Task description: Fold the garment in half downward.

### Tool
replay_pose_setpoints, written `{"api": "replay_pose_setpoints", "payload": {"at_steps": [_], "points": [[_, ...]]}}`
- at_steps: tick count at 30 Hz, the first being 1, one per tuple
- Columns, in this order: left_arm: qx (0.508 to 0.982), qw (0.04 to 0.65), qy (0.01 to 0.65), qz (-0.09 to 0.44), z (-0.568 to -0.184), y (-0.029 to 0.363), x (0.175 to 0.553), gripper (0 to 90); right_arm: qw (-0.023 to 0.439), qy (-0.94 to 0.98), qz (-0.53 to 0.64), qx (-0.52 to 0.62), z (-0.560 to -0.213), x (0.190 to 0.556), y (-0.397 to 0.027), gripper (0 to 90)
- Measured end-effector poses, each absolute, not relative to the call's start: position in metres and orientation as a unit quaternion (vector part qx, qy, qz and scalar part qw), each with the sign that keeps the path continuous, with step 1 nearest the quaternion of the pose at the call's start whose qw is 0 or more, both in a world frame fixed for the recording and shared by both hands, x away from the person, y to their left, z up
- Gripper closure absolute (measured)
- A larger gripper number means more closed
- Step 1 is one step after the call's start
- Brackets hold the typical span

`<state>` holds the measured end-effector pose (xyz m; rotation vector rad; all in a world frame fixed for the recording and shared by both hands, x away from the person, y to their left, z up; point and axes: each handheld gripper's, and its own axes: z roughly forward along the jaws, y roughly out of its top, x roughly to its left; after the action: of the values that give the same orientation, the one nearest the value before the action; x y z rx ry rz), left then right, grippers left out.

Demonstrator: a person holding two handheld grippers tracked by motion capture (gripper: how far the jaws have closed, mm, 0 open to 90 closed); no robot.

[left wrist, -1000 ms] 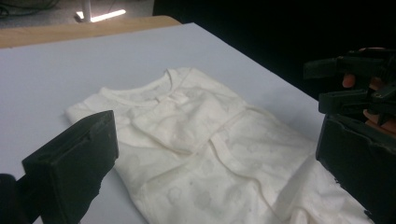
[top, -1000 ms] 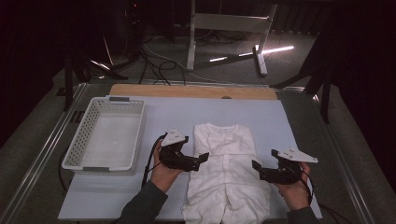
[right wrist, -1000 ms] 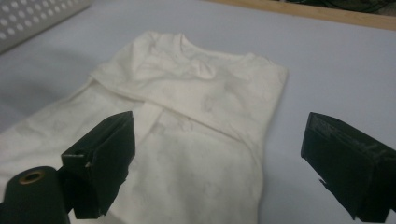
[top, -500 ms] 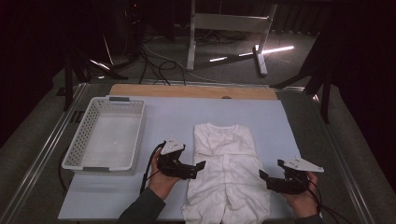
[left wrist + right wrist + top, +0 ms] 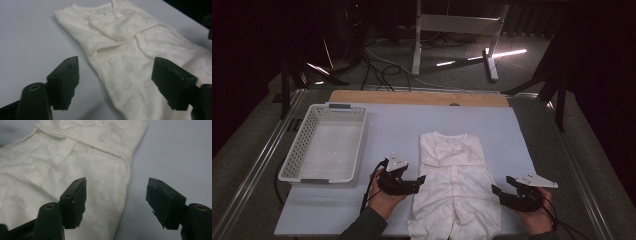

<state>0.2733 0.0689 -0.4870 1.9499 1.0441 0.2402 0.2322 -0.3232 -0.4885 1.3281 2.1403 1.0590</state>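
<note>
A white patterned garment point(image 5: 454, 175) lies folded lengthwise on the pale mat, collar at the far end. My left gripper point(image 5: 419, 180) is low at the garment's left edge, and its jaws have just been closing. In the left gripper view the garment's point(image 5: 130, 42) edge runs between the spread jaws of the left gripper point(image 5: 116, 72), whose pads are not pressing on it. My right gripper point(image 5: 496, 191) sits at the garment's right edge, its jaws also just closing. In the right gripper view the right gripper point(image 5: 116, 190) straddles the garment's point(image 5: 75, 152) edge without gripping.
An empty white slatted basket point(image 5: 324, 150) stands on the left of the pale mat point(image 5: 397, 125). A wooden board point(image 5: 412, 97) lies along the mat's far edge. Metal rails point(image 5: 267, 160) border the table. Stand legs and cables lie on the floor beyond.
Both hands have sunk toward the table and drawn a little nearer to the person. Each gripper's jaws stand narrower than before, at the garment's side edges.
</note>
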Motion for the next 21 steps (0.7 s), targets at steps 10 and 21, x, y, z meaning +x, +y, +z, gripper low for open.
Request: {"api": "replay_pose_setpoints", "payload": {"at_steps": [10,21], "points": [[0.797,0.42,0.426,0.079,-0.505,0.059,0.268,41.4,0.203,0.772,0.372,0.474,-0.492,0.234,-0.323,39.2],[0.814,0.382,0.431,0.083,-0.521,0.052,0.262,51.4,0.191,0.784,0.353,0.473,-0.497,0.235,-0.321,48.7]]}}
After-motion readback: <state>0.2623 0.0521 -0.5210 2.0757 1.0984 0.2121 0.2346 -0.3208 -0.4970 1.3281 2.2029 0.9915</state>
